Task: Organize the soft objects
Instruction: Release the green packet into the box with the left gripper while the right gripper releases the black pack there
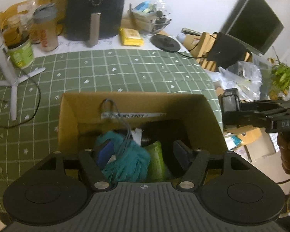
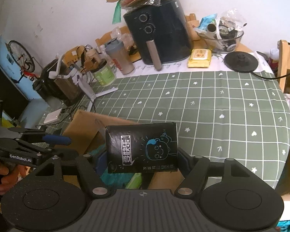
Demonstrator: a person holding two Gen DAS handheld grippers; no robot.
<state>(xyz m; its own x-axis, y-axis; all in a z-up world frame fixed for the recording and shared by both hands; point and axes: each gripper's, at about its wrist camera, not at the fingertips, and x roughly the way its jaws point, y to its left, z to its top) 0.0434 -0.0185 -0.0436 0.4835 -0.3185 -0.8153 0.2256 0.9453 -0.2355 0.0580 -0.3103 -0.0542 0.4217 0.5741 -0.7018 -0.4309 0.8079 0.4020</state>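
A black tissue pack (image 2: 142,147) is clamped between the right tongs (image 2: 143,159), above a cardboard box (image 1: 137,108). The left tongs (image 1: 143,150) are spread, released, over a teal cloth (image 1: 125,158) and green pack (image 1: 155,160) inside that box on the green-checked tabletop (image 1: 125,71).

Green cloth (image 2: 222,100) lies bare beyond the cardboard box (image 1: 87,104).

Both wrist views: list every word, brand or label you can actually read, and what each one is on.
"DAS": right gripper body, rest cut off.
"GenRobot.AI": left gripper body.
"要快乐": black tissue pack in the right gripper, turned sideways; smaller print unreadable.
Red lettering on shaker bottle: blurred.
Barcode label inside cardboard box: too small.
Script on white cloth: not legible.
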